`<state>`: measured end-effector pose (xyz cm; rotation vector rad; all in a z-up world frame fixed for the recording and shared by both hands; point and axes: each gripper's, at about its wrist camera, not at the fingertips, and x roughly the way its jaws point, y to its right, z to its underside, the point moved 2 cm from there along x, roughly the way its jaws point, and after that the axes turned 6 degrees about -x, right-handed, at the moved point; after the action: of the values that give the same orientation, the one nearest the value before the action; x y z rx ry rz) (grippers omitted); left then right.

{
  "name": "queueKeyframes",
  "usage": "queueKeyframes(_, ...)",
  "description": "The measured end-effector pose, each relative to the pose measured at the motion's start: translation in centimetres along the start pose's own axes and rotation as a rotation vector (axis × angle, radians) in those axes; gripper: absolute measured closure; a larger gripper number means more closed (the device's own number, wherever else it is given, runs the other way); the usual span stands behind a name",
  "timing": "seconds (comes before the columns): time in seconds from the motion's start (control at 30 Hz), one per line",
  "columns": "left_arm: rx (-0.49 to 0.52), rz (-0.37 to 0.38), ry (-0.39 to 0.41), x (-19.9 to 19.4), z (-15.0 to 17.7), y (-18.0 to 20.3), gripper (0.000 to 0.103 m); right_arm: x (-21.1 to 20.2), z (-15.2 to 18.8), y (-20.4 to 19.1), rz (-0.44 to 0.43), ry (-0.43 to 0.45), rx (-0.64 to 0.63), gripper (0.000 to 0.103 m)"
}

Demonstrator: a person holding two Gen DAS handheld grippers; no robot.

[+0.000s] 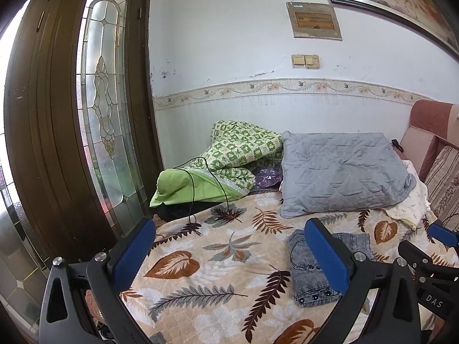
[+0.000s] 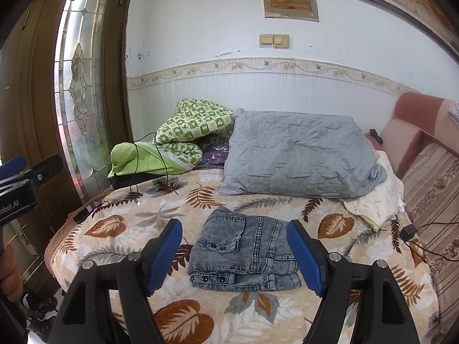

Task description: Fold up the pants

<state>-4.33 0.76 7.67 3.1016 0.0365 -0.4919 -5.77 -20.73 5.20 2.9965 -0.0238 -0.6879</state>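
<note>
Grey acid-wash denim pants (image 2: 246, 252) lie folded into a compact rectangle on the leaf-print bedspread (image 2: 120, 229). In the left wrist view the pants (image 1: 309, 275) lie at lower right, partly behind the right finger. My right gripper (image 2: 233, 229) is open and empty, held above and in front of the pants, its blue pads either side of them in view. My left gripper (image 1: 229, 226) is open and empty, to the left of the pants over the bedspread (image 1: 200, 272). The right gripper's edge shows at far right in the left wrist view (image 1: 441, 233).
A grey quilted pillow (image 2: 298, 157) and a green patterned quilt (image 2: 183, 134) lie at the head of the bed. A black cable (image 2: 149, 160) trails over the quilt. A charger and cord (image 2: 408, 230) lie at right by a striped sofa cushion (image 2: 430, 189). A wooden door with a glass panel (image 1: 106, 109) stands at left.
</note>
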Motion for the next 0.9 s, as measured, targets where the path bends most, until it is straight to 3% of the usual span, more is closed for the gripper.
queueKeyframes(0.67,-0.05,0.039,0.043,-1.4,-0.6,-2.9,0.0,-1.6,-1.8,-3.0,0.022,0.035,-0.064,0.025)
queueKeyframes(0.9,-0.038,0.053,0.047,-1.2,-0.8,-2.2,0.0,-1.0,-1.7,-3.0,0.01,0.028,-0.066,0.025)
